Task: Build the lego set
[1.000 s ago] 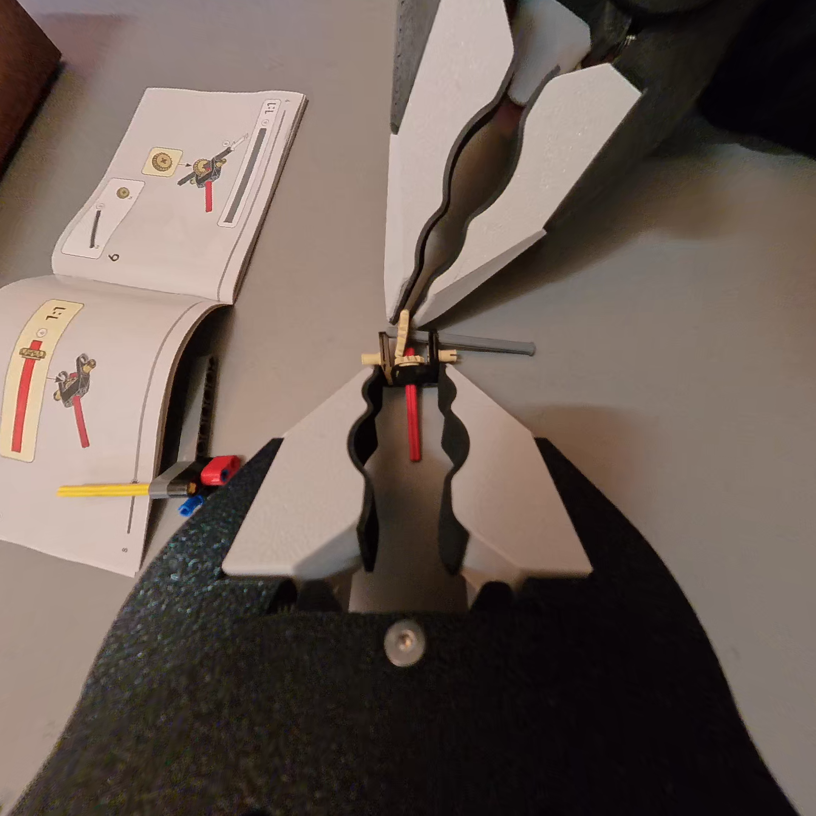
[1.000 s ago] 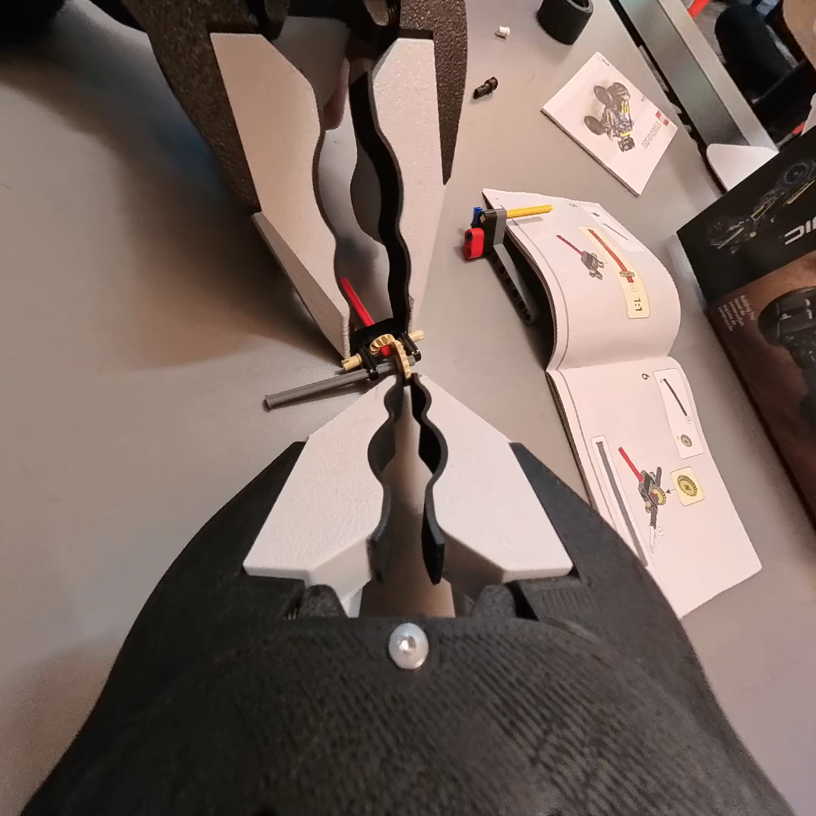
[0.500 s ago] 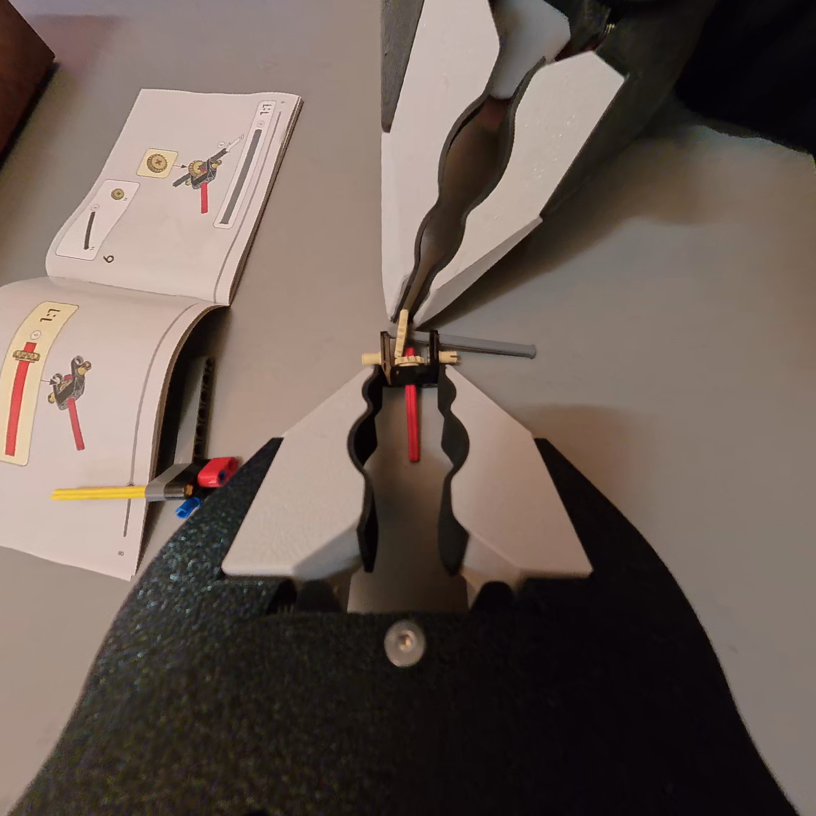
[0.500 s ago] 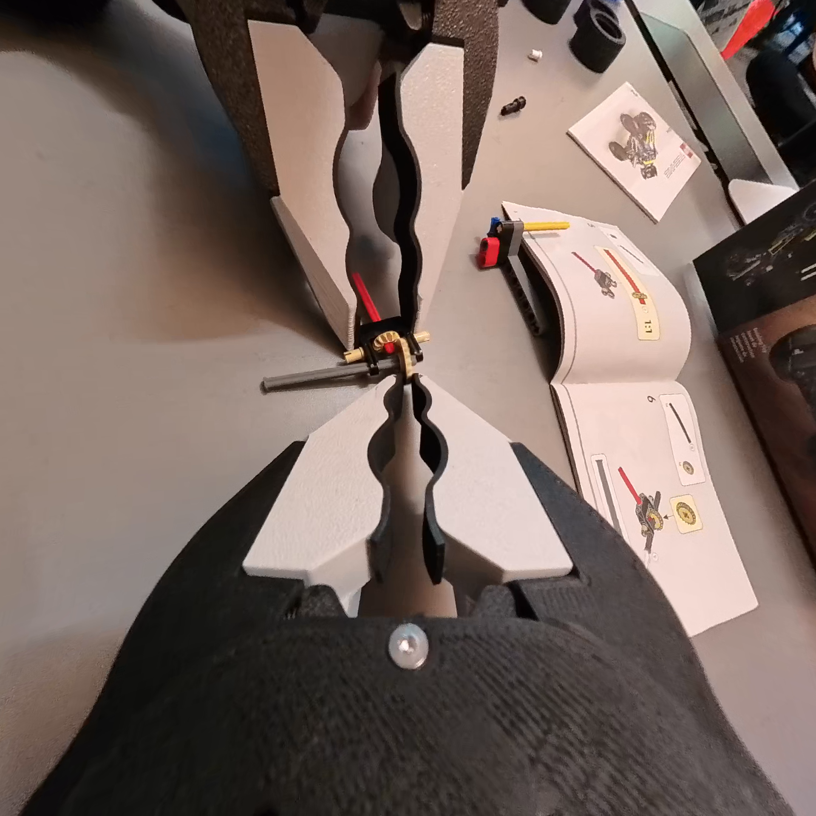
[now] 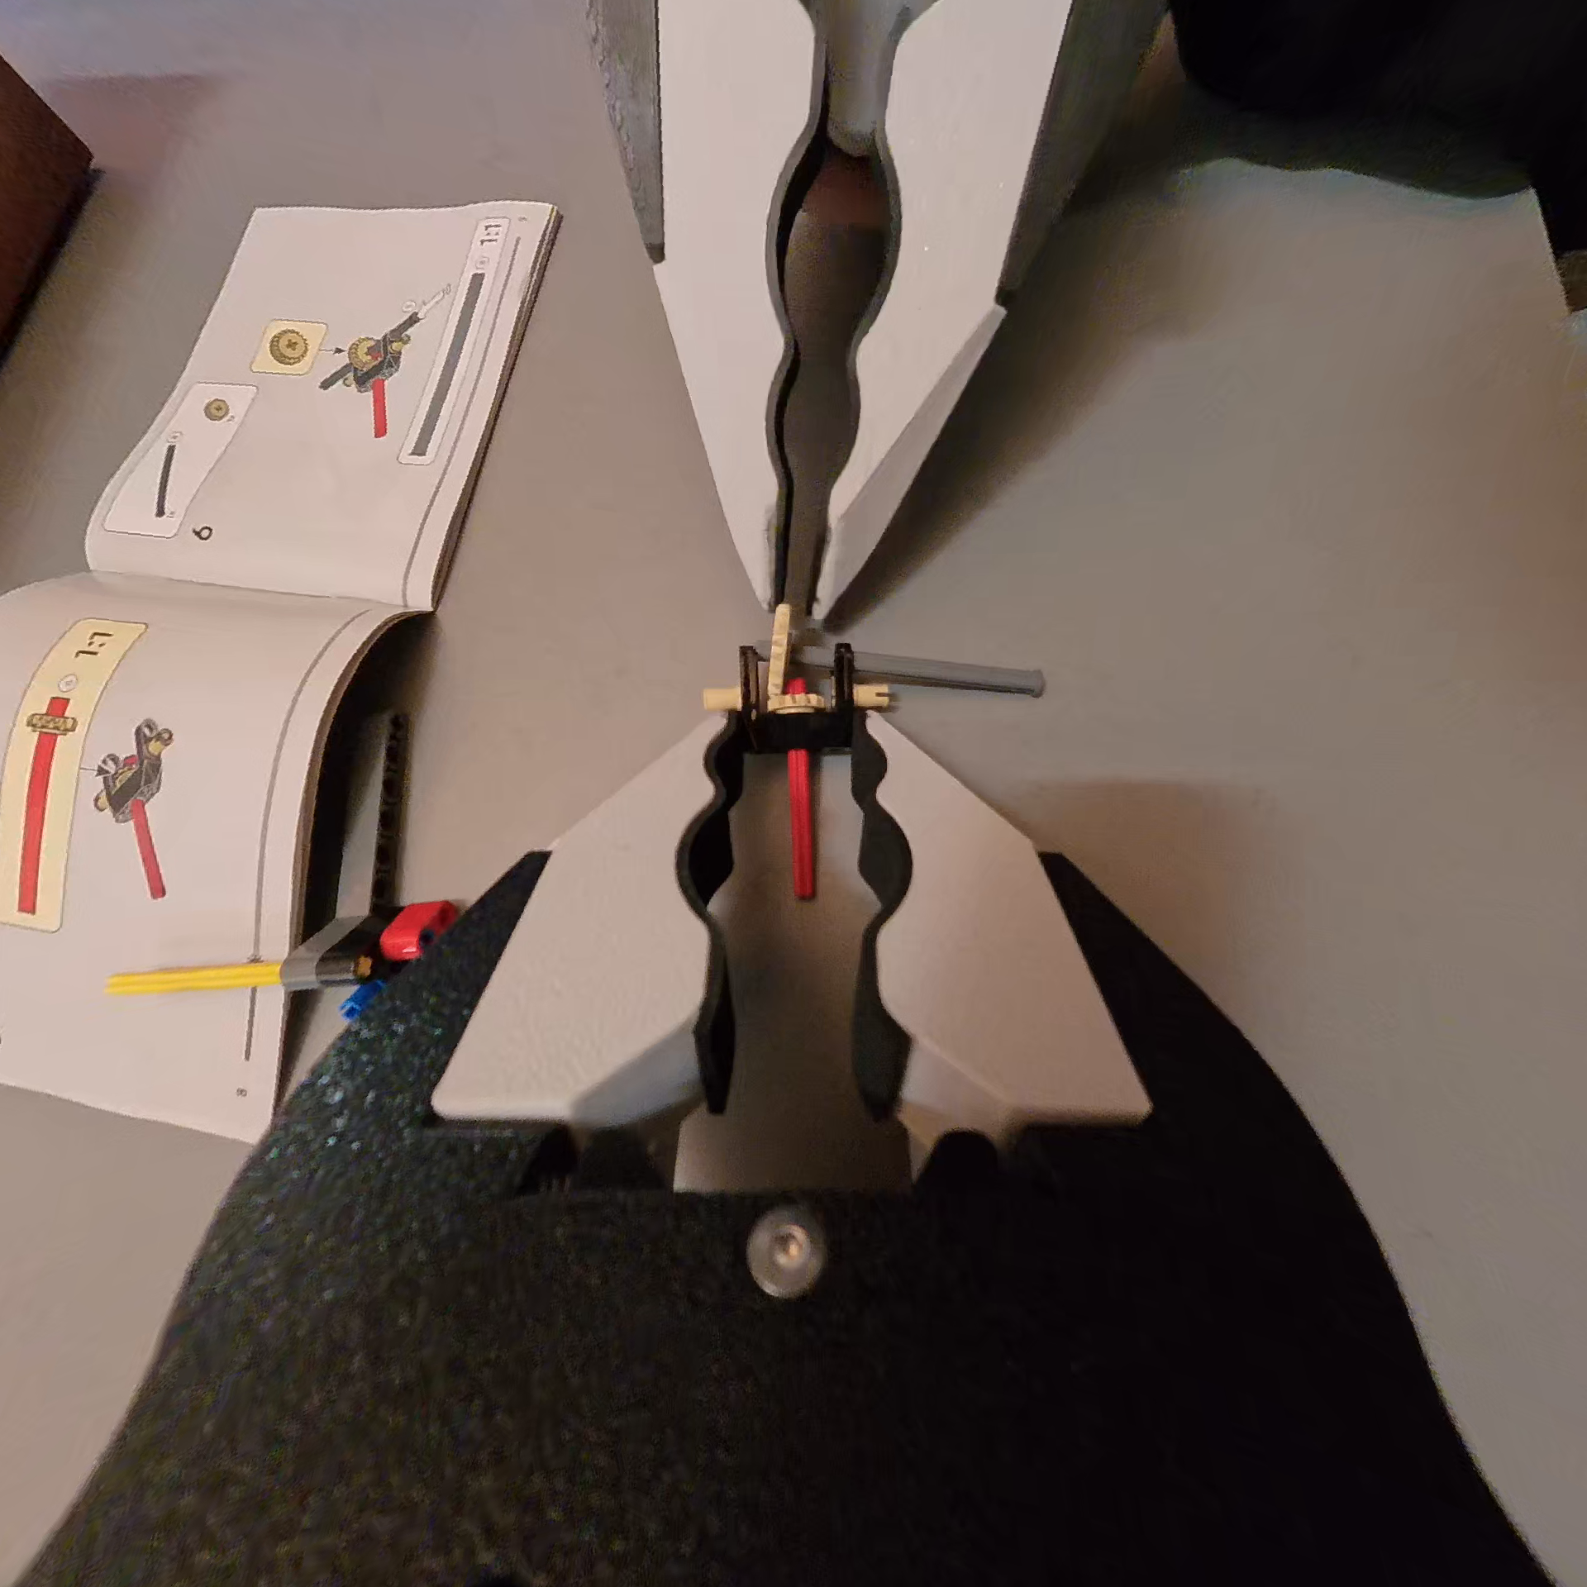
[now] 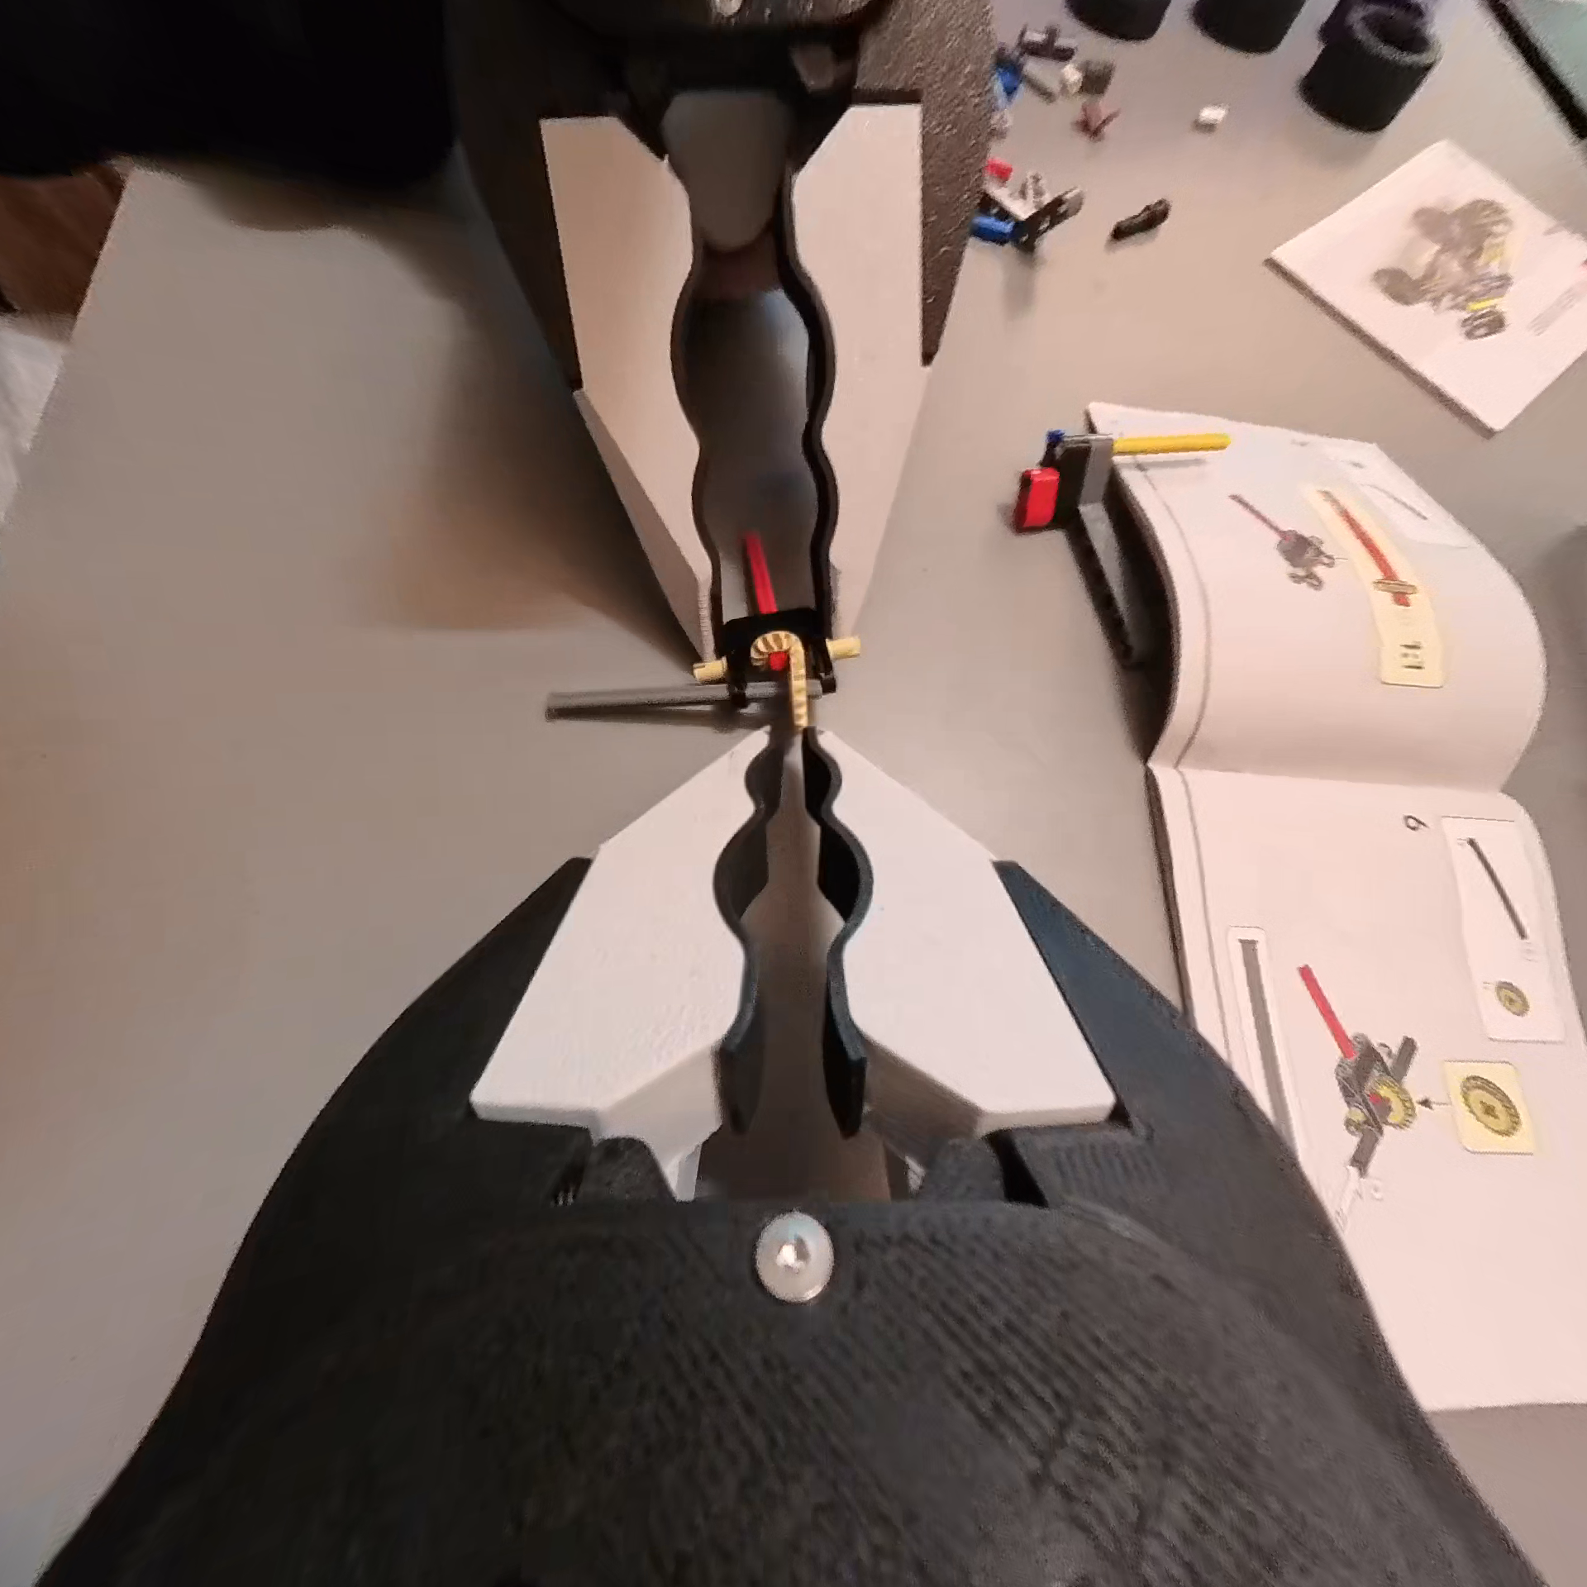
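My left gripper [image 5: 797, 734] is shut on a small black frame [image 5: 799, 730]. A red axle [image 5: 801, 824] runs from the frame back between the fingers, and a small tan gear sits inside it. A grey axle [image 5: 945, 683] passes through the frame's arms and sticks out to the right. My right gripper [image 6: 794, 738] faces the left gripper tip to tip. It is shut on the edge of a larger tan gear [image 6: 799, 696], held upright at the grey axle [image 6: 635, 697] between the frame's arms [image 6: 777, 635]. The gear also shows in the left wrist view [image 5: 781, 644].
An open instruction booklet [image 5: 258, 601] lies on the grey table to the left, also in the right wrist view [image 6: 1331, 773]. A small part with a yellow axle and a red piece [image 6: 1082, 481] rests on its edge. Farther off lie a second booklet [image 6: 1443, 275], loose parts [image 6: 1030, 197] and black tyres [image 6: 1365, 60]. The tips of both grippers are at nearly the same place.
The right gripper has swung from a slant to straight opposite the left gripper, still pinching the tan gear at the frame. The left gripper and frame have hardly moved.
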`<state>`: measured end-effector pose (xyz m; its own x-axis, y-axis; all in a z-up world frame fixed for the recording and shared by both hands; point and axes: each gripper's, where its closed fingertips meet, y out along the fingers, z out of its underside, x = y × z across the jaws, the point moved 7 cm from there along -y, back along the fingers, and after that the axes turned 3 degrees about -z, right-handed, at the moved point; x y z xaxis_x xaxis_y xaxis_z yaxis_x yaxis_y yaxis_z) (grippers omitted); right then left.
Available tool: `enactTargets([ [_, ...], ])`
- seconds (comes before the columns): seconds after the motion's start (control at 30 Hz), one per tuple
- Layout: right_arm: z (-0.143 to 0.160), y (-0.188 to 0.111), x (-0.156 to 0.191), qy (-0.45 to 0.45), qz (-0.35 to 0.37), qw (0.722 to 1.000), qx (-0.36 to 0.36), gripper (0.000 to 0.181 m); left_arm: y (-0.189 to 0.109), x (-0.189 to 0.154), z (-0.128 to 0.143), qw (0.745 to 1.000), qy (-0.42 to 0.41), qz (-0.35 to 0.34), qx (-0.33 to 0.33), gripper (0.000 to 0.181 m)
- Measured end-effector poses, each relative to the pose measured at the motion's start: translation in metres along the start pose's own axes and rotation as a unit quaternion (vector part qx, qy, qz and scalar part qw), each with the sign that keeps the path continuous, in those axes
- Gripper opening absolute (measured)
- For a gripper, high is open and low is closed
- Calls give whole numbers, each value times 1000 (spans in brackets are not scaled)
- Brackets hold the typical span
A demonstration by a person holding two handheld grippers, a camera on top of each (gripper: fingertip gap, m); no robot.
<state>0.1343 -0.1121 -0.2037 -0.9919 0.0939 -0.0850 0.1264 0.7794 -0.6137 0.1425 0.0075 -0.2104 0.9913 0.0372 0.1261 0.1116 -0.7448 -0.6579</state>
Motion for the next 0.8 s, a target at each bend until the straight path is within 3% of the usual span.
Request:
enactTargets([
  [0.8, -6, 8, -1, -22, -8, 1000, 0, 1, 0, 0, 1, 1000, -8, 15, 5, 23],
])
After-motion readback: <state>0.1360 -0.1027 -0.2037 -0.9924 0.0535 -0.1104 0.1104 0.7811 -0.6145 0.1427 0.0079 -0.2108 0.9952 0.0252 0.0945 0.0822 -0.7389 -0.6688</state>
